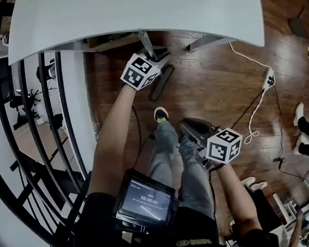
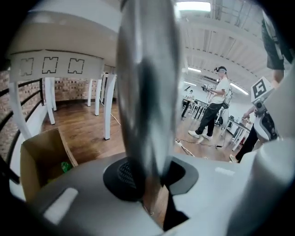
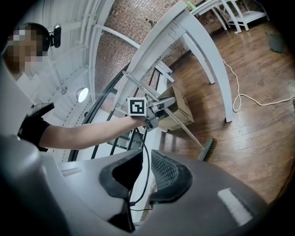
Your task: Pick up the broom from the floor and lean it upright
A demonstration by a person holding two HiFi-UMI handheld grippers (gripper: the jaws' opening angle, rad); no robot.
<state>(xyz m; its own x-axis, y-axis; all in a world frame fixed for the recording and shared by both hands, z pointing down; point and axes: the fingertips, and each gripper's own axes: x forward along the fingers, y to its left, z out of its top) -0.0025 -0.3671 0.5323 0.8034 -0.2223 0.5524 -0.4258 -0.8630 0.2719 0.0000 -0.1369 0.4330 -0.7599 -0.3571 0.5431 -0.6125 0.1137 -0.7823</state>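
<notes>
Standing broom (image 2: 147, 83) passes between left gripper (image 2: 154, 179) jaws.

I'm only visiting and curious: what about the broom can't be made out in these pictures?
- Broom handle, upper end: head view, hidden under the white table.
- Whether the left gripper pinches the handle: left gripper view, the close, blurred handle hides the contact.
- Broom head, its bristles: right gripper view, too small.
</notes>
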